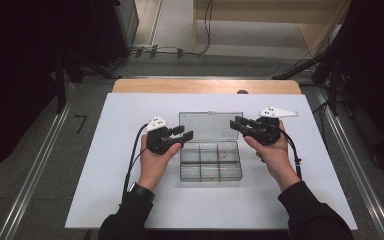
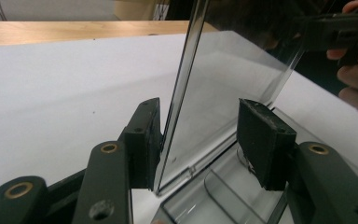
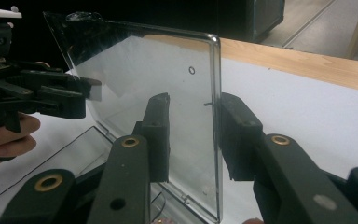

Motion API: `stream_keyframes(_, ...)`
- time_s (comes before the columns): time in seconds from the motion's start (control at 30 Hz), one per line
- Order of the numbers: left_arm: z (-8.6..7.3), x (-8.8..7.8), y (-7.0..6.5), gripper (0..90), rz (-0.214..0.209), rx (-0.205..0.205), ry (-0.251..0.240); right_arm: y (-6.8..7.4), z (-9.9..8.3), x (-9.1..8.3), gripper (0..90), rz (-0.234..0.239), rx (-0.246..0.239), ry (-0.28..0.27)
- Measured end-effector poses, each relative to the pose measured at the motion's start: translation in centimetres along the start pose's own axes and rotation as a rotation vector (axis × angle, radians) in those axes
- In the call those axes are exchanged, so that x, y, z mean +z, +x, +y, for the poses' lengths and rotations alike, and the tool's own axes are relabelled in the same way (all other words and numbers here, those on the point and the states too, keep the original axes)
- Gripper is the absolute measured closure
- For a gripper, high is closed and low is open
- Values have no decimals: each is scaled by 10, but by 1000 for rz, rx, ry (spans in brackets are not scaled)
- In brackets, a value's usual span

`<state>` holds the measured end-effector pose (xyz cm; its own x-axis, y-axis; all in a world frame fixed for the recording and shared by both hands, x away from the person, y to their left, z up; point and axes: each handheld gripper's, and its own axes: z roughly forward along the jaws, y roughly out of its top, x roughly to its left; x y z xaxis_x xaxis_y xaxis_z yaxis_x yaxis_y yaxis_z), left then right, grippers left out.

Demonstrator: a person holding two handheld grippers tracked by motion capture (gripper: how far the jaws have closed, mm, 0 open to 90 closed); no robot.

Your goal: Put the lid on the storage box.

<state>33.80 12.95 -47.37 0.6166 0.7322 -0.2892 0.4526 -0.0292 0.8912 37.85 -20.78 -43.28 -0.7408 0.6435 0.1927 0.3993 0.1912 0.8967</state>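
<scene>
No brand, label or writing can be read on anything here.

The left tool (image 1: 184, 133) is held in the person's left hand (image 1: 155, 160), forearm coming up from the near edge of the bench (image 1: 130, 200), jaws pointing level toward the right. Its jaws stand part open and straddle the left edge of the raised lid (image 1: 210, 125): in the left gripper view one pad lies against the lid's outer face while the other pad (image 2: 261, 140) stands clear of the inner face, so nothing is clamped.

Between the two tools sits the clear plastic box (image 1: 211, 162), with its divided compartments just below and in front of both sets of jaws and its lid standing upright at the far side. A small pale item lies in one right-hand compartment; what it is cannot be told.

The right tool (image 1: 236, 124) is held in the right hand (image 1: 275, 155), wrist turned inward so the jaws point left, a white three-cornered plate on top. In the right gripper view its jaws sit either side of the lid's right edge (image 3: 216, 140), set fairly narrow; whether the pads actually press the plastic cannot be told.
</scene>
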Motion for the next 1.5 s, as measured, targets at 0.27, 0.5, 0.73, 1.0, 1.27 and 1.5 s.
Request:
stream_keyframes(0.27, -16, -16, 1, 506, 26, -13, 0, 6, -5, -6, 627, 4, -13, -13)
stream_keyframes(0.5, -31, -24, -2, 601, 22, -40, 0, 10, -9, -10, 619, 3, -17, -21)
stream_keyframes(0.73, -32, -25, -3, 730, 10, -55, 2, 13, -12, -14, 611, 3, -22, -24)
stream_keyframes(1.0, -31, -23, -7, 886, -43, -38, 18, 17, -16, -18, 595, 8, -26, -26)
stream_keyframes(1.27, -25, -20, -11, 891, -72, -24, 23, 19, -22, -22, 584, 14, -26, -31)
stream_keyframes(1.5, -24, -21, -10, 891, -74, -37, 10, 20, -25, -25, 579, 19, -31, -26)
